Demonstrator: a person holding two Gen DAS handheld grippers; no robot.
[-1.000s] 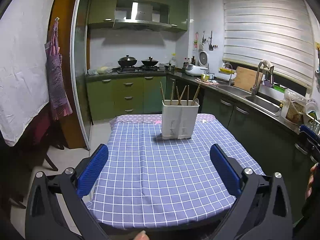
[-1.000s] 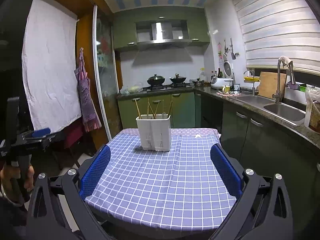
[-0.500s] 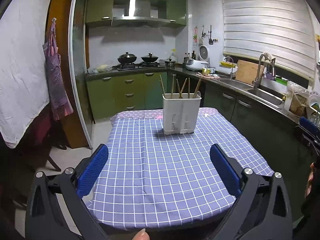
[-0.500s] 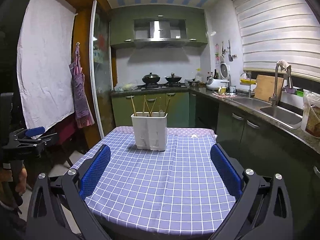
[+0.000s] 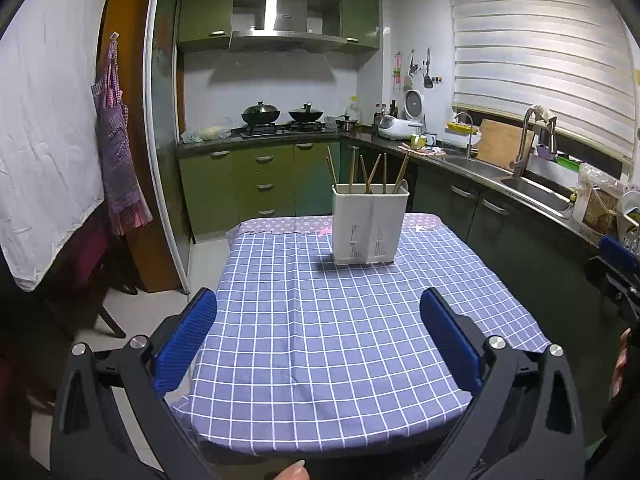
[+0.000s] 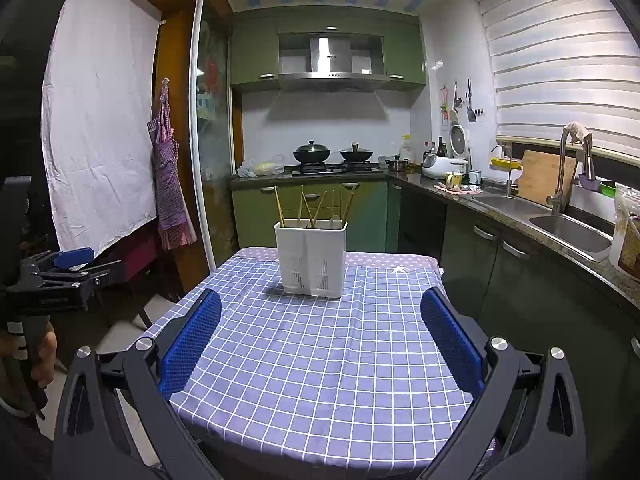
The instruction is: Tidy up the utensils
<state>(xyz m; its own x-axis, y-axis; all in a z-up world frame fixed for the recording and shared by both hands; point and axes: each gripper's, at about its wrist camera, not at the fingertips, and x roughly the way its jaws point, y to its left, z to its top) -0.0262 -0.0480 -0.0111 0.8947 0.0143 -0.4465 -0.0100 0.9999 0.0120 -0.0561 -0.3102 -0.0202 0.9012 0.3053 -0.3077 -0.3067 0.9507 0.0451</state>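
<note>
A table (image 5: 328, 360) under a blue checked cloth (image 6: 320, 360) filled both views, and a white utensil holder (image 5: 370, 226) stood upright toward its far edge at twelve o'clock, with wooden chopsticks (image 5: 352, 170) and a pale spoon (image 5: 401, 186) standing in it. The left gripper (image 5: 320, 328) and the right gripper (image 6: 320, 328) each hung above the near edge with blue pads spread wide and nothing between them. Only the right wrist view showed the left gripper from outside at nine o'clock, a hand (image 6: 42, 356) around its handle; only the left wrist view showed the right gripper's blue tip at three o'clock.
</note>
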